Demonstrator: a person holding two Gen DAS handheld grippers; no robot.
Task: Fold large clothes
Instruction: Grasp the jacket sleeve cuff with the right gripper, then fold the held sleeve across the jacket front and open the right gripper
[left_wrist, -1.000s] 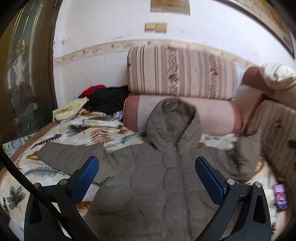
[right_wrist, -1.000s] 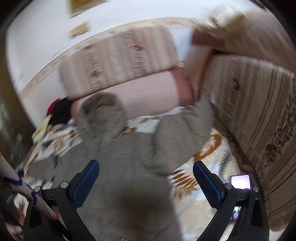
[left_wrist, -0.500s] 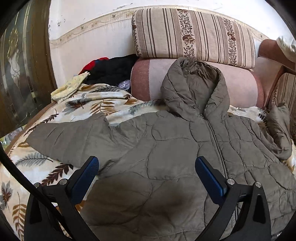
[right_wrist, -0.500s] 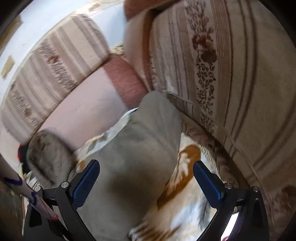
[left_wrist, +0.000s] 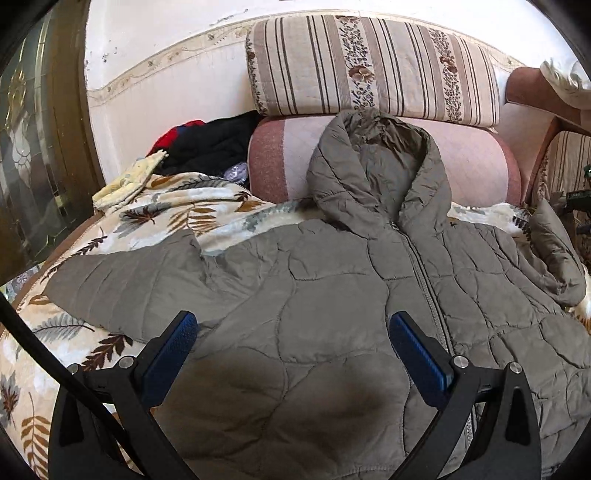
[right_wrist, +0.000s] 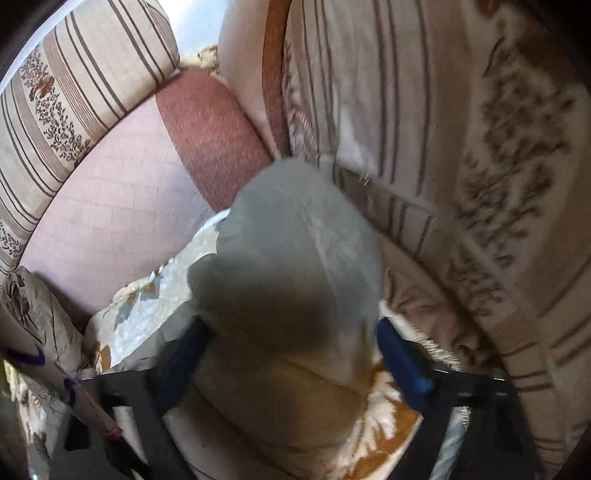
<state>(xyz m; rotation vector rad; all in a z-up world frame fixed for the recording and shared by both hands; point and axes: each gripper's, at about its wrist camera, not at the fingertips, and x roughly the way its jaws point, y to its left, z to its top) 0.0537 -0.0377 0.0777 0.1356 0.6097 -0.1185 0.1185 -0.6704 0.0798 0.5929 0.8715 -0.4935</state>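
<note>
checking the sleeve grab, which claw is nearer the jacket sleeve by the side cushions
Right. The right claw straddles that sleeve, jaws closing in on it. The left claw hovers over the jacket's chest, well away.

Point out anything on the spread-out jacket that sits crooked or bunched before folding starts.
The jacket lies flat, but its sleeves don't match: one sleeve stretches out straight over the leaf-print blanket, while the other sleeve is bunched against the striped side cushion. The hood props against the pink bolster.
</note>
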